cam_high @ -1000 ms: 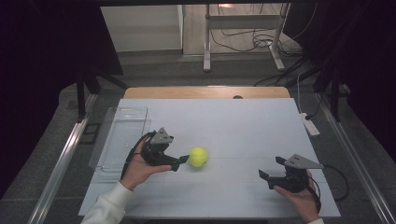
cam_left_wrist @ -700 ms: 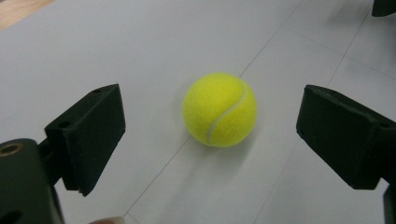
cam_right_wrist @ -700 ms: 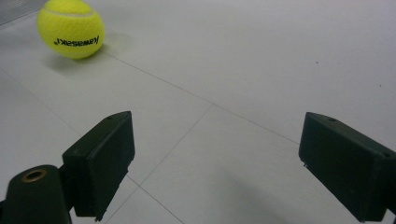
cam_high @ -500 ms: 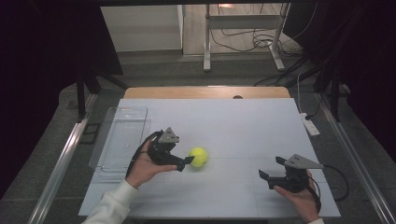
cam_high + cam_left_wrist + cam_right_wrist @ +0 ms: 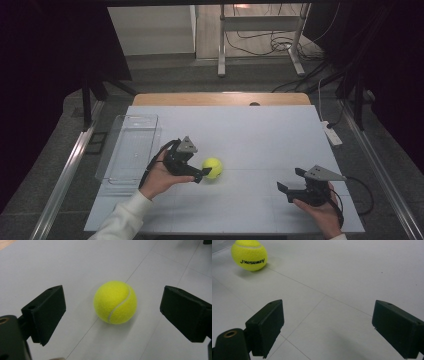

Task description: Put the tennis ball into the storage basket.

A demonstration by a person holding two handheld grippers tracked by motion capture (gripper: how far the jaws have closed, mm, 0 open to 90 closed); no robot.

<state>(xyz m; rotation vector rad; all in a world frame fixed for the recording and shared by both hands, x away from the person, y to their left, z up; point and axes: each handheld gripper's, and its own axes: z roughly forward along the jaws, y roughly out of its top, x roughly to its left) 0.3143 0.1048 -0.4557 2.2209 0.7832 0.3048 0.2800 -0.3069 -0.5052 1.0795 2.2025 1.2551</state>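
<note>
A yellow tennis ball point(image 5: 212, 168) lies on the white bench point(image 5: 260, 135), a little left of the middle and toward the person's side. The left gripper point(image 5: 200, 175) is held low just beside the ball, and in the high view its tips seem to be right at the ball's left side. In the left gripper view the ball point(image 5: 115, 302) sits on the bench between the two black jaws but somewhat ahead of them, with clear bench on both sides of it, so the pads do not press on it. These jaws have just been opening wider, and now they stand far apart with nothing in their hold. The left hand point(image 5: 162, 177) has a white sleeve point(image 5: 122, 220) that comes in from the bottom edge. A clear plastic tray point(image 5: 129, 150) stands on the bench to the left of this hand, near the left edge. The right gripper point(image 5: 286, 189) is well apart from the ball, near the right front corner, held in the right hand point(image 5: 322, 210). In the right gripper view its jaws are wide apart too, and only bare bench is between them, while the ball point(image 5: 249, 255) is seen far off at the upper left with black letters on its side
</note>
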